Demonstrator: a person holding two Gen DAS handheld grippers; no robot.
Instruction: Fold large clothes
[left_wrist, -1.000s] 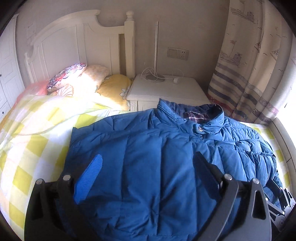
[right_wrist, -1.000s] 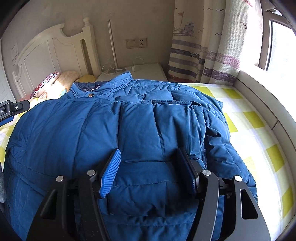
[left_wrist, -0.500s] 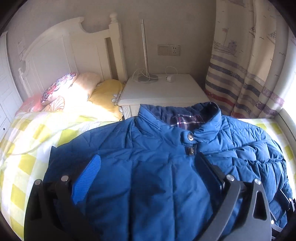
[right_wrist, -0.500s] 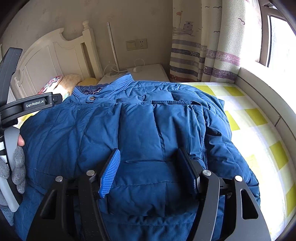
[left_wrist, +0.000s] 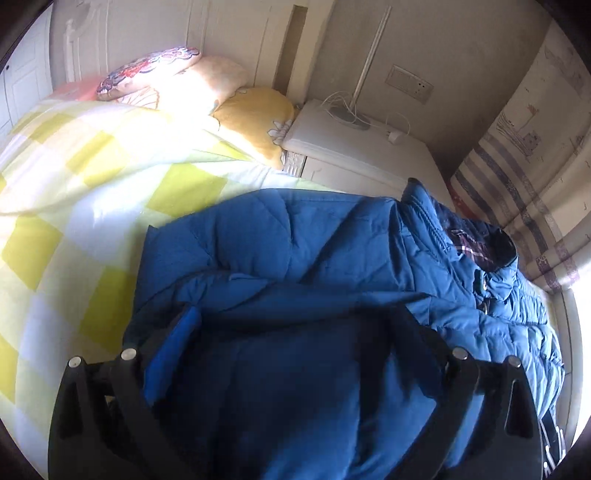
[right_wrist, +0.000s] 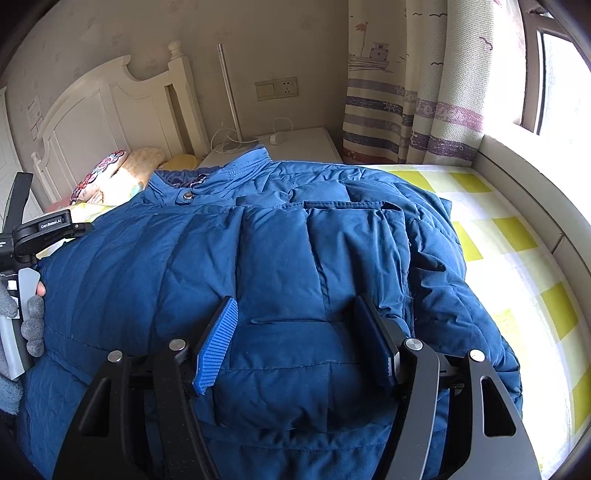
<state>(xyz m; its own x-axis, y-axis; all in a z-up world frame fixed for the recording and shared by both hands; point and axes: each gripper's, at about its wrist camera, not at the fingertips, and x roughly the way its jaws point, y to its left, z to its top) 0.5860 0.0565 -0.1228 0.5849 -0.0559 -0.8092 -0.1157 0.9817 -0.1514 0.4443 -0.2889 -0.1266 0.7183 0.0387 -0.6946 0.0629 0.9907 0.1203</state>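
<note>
There is one blue puffy jacket (right_wrist: 280, 266), and it lies flat on one bed (left_wrist: 74, 206) that has a yellow and white checked cover. The jacket's collar (right_wrist: 229, 173) points to the white headboard (right_wrist: 107, 110) and its bottom edge is close to the cameras, so its long way runs from the near side of the bed up to the pillows. I count three pillows (left_wrist: 255, 110) at the head of the bed. There is one white bedside table (left_wrist: 347, 147) and one striped curtain (right_wrist: 406, 110).

There are two grippers. The right gripper (right_wrist: 299, 343) has its two fingers about half open, with a thick fold of the jacket bulging between them; I cannot tell if the pads press on it. The left gripper (left_wrist: 295, 328) is wide open above the jacket's side. A hand in a grey glove (right_wrist: 31, 321) holds the left gripper
</note>
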